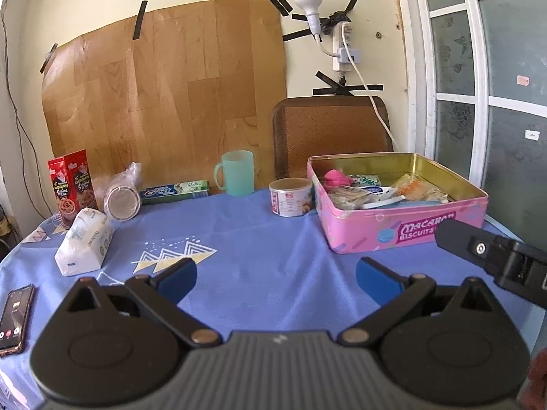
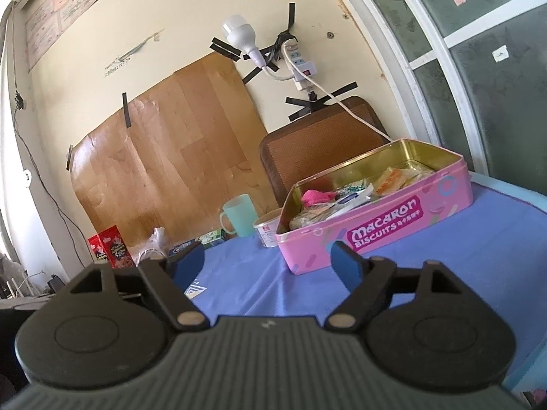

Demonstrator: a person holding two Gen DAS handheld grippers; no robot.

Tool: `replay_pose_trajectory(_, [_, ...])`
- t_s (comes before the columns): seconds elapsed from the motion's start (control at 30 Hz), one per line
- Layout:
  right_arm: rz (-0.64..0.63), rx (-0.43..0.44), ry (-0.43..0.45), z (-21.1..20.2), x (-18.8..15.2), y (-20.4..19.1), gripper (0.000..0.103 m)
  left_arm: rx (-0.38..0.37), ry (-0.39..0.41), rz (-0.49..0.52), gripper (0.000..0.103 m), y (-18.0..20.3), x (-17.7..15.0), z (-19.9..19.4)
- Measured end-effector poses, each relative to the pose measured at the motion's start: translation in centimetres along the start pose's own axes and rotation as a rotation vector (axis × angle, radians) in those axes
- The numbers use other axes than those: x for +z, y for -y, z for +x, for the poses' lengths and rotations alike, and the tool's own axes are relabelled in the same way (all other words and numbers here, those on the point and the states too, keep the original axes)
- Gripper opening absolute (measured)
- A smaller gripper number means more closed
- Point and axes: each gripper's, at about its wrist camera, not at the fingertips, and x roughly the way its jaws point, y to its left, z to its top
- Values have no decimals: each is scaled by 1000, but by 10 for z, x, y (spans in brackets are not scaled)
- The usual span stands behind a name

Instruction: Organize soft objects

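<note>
A: What holds things on the desk (image 1: 259,239) right now?

B: Mainly the pink biscuit tin (image 1: 403,229), lid off, standing on the blue cloth at the right. Its gold inside wall shows at the back.

A: And inside it?

B: A pink fluffy thing (image 1: 335,177) sits at the back left corner. Beside it lie a green and white packet (image 1: 367,180), a white pouch with a blue label (image 1: 379,193), and an orange-printed clear packet (image 1: 410,184) toward the right. Under them there is a crinkled clear wrapper (image 1: 348,198) near the front left. All of it is heaped loosely together, and I cannot tell what lies at the bottom.

A: Anything else that could hold something?

B: A mint-green mug (image 1: 237,172) stands upright at the back; its inside is hidden. A small round can (image 1: 290,201) stands just beside the tin's left wall, lid on. A stack of cups in clear plastic (image 1: 121,194) lies on its side at the left, next to a red box (image 1: 73,184) and a toothpaste carton (image 1: 174,192).

A: Soft things still outside the tin?

B: A white tissue pack (image 1: 83,242) lies on the cloth at the left, well apart from the tin. A phone (image 1: 15,317) rests near the left edge.

A: The grippers?

B: The left hand-held gripper (image 1: 275,275) has its jaws spread wide with nothing between them. The right hand-held gripper (image 2: 270,263) is also spread apart and empty, pointing at the tin's front wall.
</note>
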Motion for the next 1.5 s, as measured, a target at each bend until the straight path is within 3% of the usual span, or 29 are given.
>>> replay_pose_trajectory(0.37, [-3,1,1,0,1,3,83,-43,12,22,103,1,-1,-3])
replay_pose_trajectory(1.5, [-41,-2,16,0,-1,3,83,35,-108,30,103,-2,-9,18])
